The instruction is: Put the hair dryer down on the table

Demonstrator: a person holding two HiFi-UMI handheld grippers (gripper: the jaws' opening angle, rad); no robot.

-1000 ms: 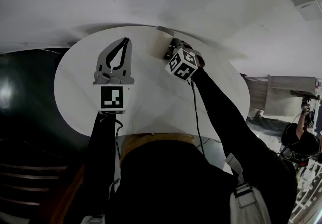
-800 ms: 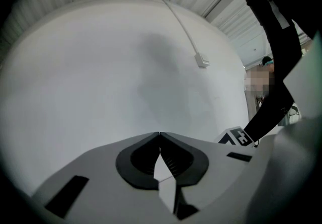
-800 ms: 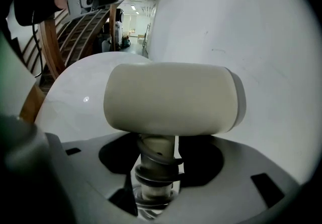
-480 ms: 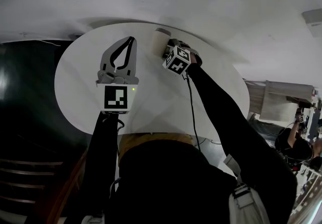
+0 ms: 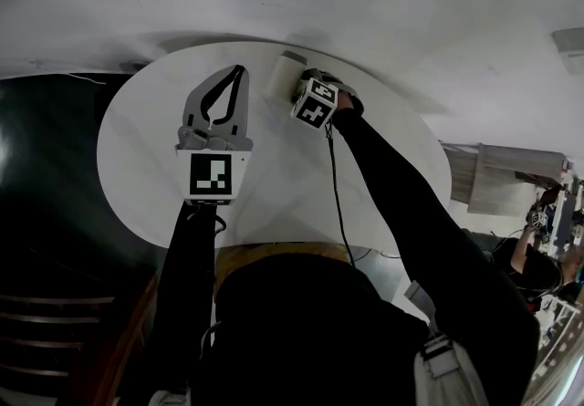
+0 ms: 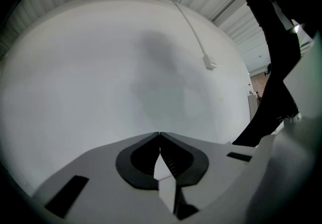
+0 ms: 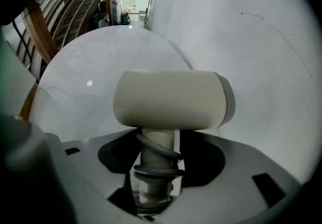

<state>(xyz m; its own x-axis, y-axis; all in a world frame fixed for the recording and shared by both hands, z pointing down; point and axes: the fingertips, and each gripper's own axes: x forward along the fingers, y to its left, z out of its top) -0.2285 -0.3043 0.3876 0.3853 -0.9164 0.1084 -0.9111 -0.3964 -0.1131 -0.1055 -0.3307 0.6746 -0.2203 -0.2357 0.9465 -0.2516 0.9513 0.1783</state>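
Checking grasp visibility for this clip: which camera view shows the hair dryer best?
The right gripper view: the hair dryer fills the frame, handle included. The head view shows only part of its pale barrel; the left gripper view doesn't clearly show it.

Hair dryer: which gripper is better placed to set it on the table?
Right. The right gripper grips the hair dryer by its handle above the table, jaws just eased slightly wider; the left gripper is shut and empty.

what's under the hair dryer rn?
The white round table lies below the hair dryer. Whether they touch can't be told: the dryer's own body covers the spot beneath it.
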